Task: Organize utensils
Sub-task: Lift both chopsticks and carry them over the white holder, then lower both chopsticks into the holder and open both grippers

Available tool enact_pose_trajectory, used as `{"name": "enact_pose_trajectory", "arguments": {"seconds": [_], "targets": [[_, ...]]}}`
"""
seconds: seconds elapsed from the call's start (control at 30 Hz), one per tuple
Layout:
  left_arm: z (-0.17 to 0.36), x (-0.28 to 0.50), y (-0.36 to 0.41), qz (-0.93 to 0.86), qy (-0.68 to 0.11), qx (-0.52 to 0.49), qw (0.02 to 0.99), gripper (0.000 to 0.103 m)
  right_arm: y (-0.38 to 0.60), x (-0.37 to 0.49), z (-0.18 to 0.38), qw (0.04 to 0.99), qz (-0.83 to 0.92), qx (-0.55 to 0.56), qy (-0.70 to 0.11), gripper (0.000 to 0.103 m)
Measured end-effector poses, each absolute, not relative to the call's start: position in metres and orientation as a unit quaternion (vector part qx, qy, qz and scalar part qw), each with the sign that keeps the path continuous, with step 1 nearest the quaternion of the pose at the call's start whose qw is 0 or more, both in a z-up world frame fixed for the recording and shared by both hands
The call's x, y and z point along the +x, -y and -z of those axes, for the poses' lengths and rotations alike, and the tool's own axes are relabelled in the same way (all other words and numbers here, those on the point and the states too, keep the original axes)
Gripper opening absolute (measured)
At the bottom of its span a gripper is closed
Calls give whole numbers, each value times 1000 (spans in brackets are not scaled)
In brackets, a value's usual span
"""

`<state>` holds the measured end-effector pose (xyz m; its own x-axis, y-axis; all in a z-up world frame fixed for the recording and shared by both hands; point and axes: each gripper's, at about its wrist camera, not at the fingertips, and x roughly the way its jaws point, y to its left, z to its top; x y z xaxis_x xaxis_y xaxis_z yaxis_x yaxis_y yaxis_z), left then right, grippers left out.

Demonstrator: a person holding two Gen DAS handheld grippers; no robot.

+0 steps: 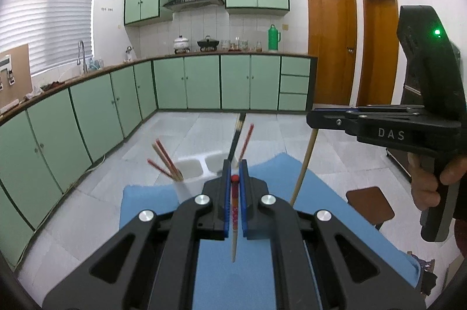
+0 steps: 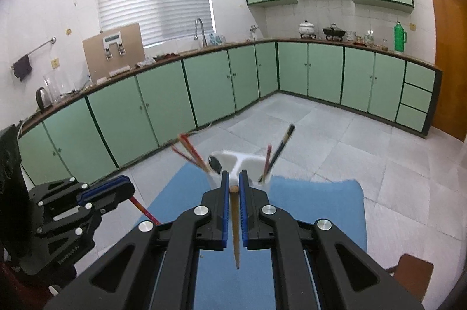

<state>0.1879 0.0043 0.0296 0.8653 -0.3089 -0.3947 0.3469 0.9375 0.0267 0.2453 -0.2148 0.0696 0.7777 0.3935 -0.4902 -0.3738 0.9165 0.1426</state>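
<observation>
The left gripper (image 1: 235,167) has its jaws clamped on a red-tipped chopstick (image 1: 234,218), hanging downward between them. The right gripper (image 2: 232,177) jaws pinch a plain wooden chopstick (image 2: 235,228) likewise, above the blue tabletop (image 2: 315,210), near the white holder (image 2: 233,159).

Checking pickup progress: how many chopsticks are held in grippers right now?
2: a red-tipped chopstick in the left gripper, a plain wooden chopstick in the right gripper. More stand in the white holder.

both grippers (image 1: 235,164) (image 2: 232,175) clamped tight, raised, angled downward
</observation>
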Motion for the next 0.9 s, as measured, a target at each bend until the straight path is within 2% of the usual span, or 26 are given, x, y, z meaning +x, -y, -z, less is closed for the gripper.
{"name": "enact_pose_trajectory", "arguments": {"seconds": [0.57, 0.9], "targets": [[-112, 271, 2, 145, -96, 44, 984, 4, 205, 327, -151, 966, -185, 20, -182, 7], [-86, 331, 4, 133, -98, 44, 985, 4, 184, 378, -119, 965, -177, 8, -191, 7]]}}
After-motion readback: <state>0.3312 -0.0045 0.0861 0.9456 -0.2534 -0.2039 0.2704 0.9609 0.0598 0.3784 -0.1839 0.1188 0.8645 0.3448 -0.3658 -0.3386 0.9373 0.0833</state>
